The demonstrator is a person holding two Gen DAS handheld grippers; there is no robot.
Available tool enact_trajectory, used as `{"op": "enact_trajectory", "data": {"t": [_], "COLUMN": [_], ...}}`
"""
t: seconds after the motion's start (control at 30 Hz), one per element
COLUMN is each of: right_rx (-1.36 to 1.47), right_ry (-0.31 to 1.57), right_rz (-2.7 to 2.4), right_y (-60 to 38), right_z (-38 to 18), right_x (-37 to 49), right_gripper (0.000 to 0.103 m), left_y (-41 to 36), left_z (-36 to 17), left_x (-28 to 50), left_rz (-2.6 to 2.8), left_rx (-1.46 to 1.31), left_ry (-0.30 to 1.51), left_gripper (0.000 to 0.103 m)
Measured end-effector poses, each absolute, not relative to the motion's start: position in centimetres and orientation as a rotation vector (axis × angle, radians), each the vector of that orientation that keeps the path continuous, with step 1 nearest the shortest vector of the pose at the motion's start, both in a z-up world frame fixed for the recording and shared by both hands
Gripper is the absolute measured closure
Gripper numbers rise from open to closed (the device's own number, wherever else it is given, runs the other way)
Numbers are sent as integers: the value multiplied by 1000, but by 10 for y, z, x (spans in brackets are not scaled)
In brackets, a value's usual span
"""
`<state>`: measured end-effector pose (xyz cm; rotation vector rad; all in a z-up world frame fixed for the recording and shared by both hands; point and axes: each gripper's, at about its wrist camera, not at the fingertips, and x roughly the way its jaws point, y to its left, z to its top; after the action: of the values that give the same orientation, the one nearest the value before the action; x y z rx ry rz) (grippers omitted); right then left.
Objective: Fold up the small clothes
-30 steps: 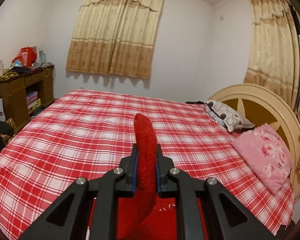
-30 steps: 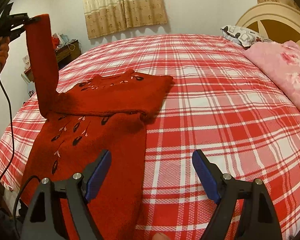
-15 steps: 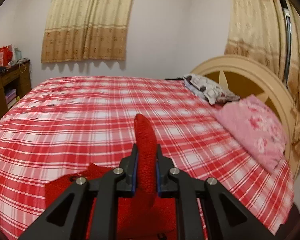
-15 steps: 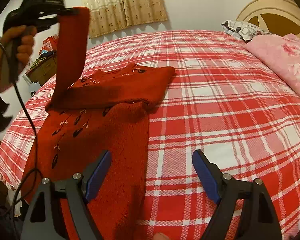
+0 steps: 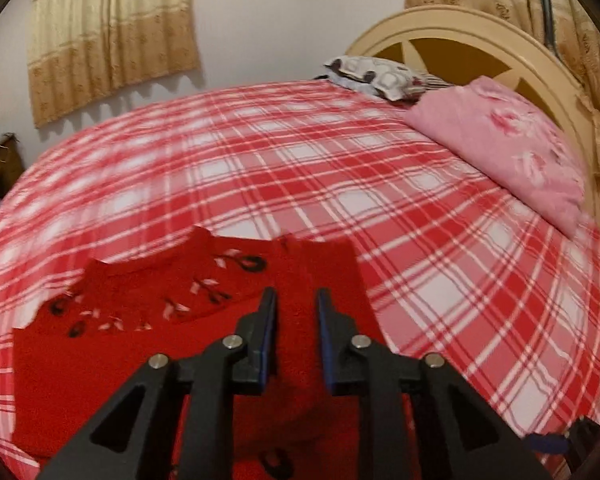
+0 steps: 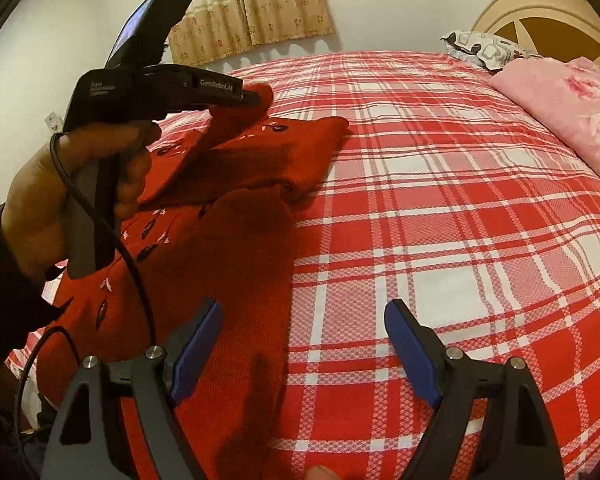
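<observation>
Over the folded red sweater [image 6: 236, 208], its sleeve [image 6: 236, 120] runs forward between the left gripper's [image 5: 296, 300] just-loosening jaws, nearer than the gaping, empty right gripper [image 6: 304, 320].

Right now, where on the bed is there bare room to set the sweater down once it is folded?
The checked bedspread lies bare between the red sweater and the pink pillow, and on up toward the patterned pillow. It is crowded at the near left edge, with the sweater, the left gripper and the right gripper.
</observation>
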<state>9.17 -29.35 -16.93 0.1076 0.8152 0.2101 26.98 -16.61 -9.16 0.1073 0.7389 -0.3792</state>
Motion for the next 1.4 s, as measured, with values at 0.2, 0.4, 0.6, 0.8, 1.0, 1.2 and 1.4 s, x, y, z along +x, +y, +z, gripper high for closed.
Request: {"op": "enact_trajectory", "data": {"t": [0.2,0.4,0.6,0.8,1.0,1.2,1.4], "right_rx": [116,144,172,205,208,124,77], "right_ry": [824,789,765,834,916,945,843], "right_rz": [193,215,262,271,244,217,183], "right_y": [-295,-297,-284,-265,-250,-233,-235], "right_z": [-175,-150,-122,-129,-154,-166,-143], "right_x": [94,104,155,213,246,257,238], "right_gripper": [20,20,22,40,50,90,94], "left_y": [-142,-68,22,65,67,75,89], "left_z": [-65,-67,-105,-145,-156,-164,-164], "left_x": [238,220,207,199,216,211,197], "left_rz": [-417,-270,-78,-30,-3,-20,-5], "left_rx": [145,200,184,118,101,58,24], "left_ry": [629,581,668,768,775,790,800], "left_gripper": [39,23,18,18,17,16,12]}}
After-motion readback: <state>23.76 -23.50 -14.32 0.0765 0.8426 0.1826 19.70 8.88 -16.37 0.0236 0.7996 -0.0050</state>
